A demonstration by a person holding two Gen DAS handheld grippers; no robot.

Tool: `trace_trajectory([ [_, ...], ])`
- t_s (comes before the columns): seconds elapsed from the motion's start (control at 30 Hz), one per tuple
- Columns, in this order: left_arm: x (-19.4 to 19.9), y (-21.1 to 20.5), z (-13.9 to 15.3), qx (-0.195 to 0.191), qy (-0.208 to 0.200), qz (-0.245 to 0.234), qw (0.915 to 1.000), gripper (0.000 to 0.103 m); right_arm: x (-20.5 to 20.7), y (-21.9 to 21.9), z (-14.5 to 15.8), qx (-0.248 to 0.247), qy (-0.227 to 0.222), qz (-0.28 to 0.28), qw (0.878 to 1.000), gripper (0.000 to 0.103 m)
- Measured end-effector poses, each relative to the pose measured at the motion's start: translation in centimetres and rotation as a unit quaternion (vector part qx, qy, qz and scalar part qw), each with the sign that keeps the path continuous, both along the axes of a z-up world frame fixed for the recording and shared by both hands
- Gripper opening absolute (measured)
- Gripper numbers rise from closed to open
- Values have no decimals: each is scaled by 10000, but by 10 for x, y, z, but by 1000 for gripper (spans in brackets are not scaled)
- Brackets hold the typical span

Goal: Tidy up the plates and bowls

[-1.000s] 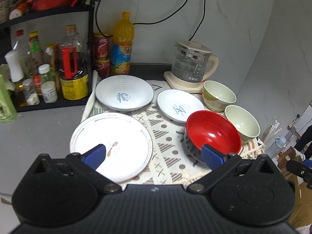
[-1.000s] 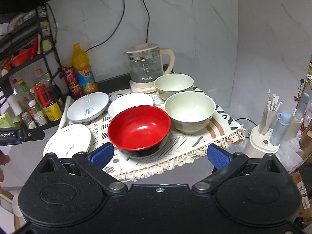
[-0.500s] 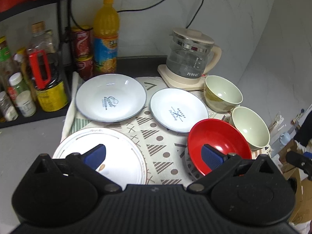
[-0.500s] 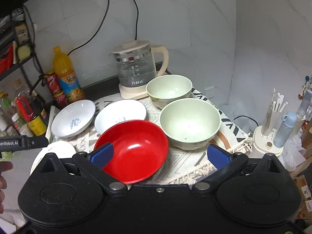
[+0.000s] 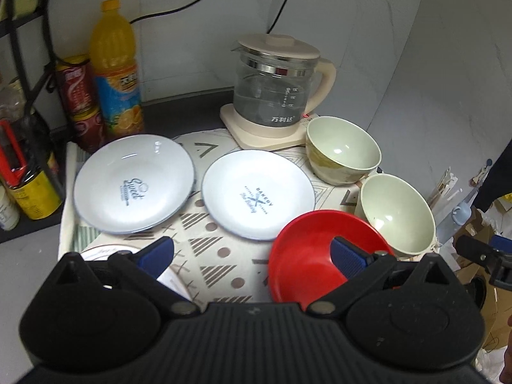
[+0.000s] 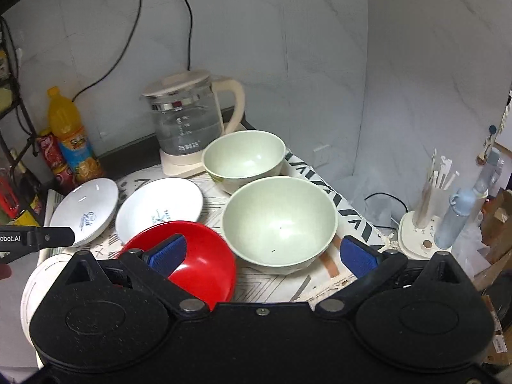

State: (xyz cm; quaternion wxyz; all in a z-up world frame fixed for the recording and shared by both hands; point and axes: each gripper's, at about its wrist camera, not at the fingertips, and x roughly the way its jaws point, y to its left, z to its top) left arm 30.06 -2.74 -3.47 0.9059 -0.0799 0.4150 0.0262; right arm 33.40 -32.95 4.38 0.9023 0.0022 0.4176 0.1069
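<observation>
On a patterned mat (image 5: pixel 208 256) lie two white plates (image 5: pixel 132 183) (image 5: pixel 257 193), with a third white plate (image 5: pixel 105 251) mostly hidden under my left gripper (image 5: pixel 251 252). A red bowl (image 5: pixel 307 256) sits front right, and two pale green bowls (image 5: pixel 342 148) (image 5: pixel 395 211) stand beyond it. My left gripper hangs open above the mat between the near plate and the red bowl. My right gripper (image 6: pixel 262 252) is open too, hovering in front of the nearer green bowl (image 6: pixel 278 220), its left finger over the red bowl (image 6: pixel 201 262). Nothing is held.
A glass kettle (image 5: pixel 275 91) on its base stands at the back of the mat. An orange juice bottle (image 5: pixel 115 67), red cans (image 5: pixel 76 96) and a rack of bottles fill the left. A holder with straws (image 6: pixel 428 204) and a blue bottle (image 6: pixel 457 217) stand beyond the counter's right edge.
Both grippers have moved forward and lower toward the dishes. The left view now sits over the mat's middle; the right has closed in on the near green bowl. Both stay open.
</observation>
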Motion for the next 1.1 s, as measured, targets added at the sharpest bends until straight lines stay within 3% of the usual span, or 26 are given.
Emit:
trace_trajectory([
  [0.1, 16, -11, -2, 69, 58, -1, 10000, 103, 22, -10, -10, 173, 210, 108, 9996, 103],
  [0.33, 52, -40, -7, 135, 223, 89, 9996, 103, 53, -25, -17, 61, 326, 204, 9992, 103],
  [0.43, 64, -53, -9, -61, 240, 31, 9997, 102, 68, -38, -22, -20, 396, 99, 9992, 101],
  [0.5, 72, -63, -13, -90, 239, -82, 9996, 100, 76, -46, -27, 47, 455, 139, 9989, 94],
  [0.63, 89, -82, -22, -216, 310, -156, 9992, 97, 93, -59, -46, 115, 835, 228, 9962, 67],
  [0.7, 97, -90, -28, -301, 357, -181, 9987, 93, 100, -66, -54, 272, 1010, 306, 9940, 62],
  [0.83, 110, -105, -34, -301, 420, -280, 9983, 76, 112, -72, -70, 353, 1247, 431, 9906, 40],
  [0.87, 114, -109, -37, -290, 480, -329, 9979, 68, 115, -73, -73, 390, 1331, 463, 9893, 37],
  [0.97, 125, -116, -44, -364, 661, -409, 9963, 56, 123, -74, -83, 504, 1481, 549, 9862, 37],
  [1.1, 137, -126, -53, -231, 875, -416, 9950, 54, 134, -72, -92, 391, 1574, 589, 9850, 38],
])
